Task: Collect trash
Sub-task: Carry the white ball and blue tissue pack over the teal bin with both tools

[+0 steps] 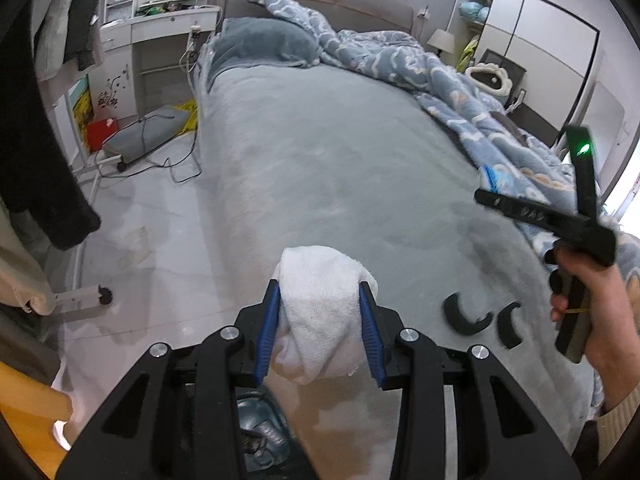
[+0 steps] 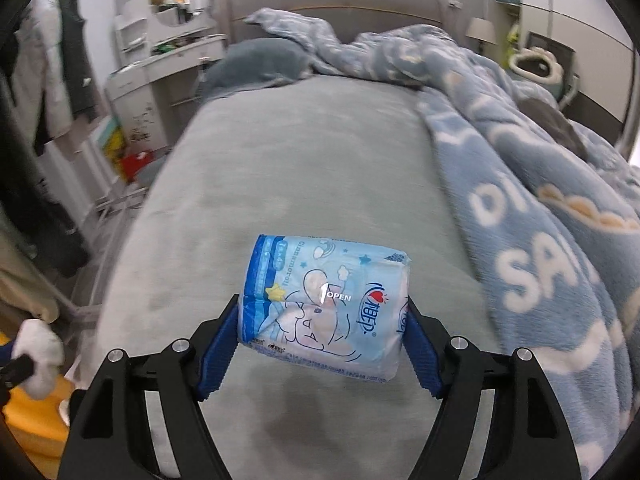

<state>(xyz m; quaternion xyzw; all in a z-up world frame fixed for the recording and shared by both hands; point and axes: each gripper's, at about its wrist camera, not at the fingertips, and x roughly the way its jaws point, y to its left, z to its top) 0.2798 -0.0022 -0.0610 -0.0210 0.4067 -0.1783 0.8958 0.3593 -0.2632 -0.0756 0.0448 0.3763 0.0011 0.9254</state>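
Left gripper (image 1: 320,328): nearest to its camera; the blue pads pinch a crumpled white tissue wad (image 1: 316,300) from both sides, so the soft paper cannot slip while it is carried.
Tissue wad: lifted clear over the near edge of the bed (image 1: 320,160), with floor visible on the left.
Right gripper (image 2: 322,340): clamped on a blue tissue packet (image 2: 324,304), one pad on each short end; this wide hold keeps the flat packet steady.
Packet: held above the grey bed cover, not lying on it; printed side faces the camera.
Blanket (image 2: 540,200): pushed to the right side, leaving the middle of the bed bare.
Hand (image 1: 580,312): grips the handle of the right tool.
Judgement: both pieces seem collected; a bin is probably next, but I see none clearly.
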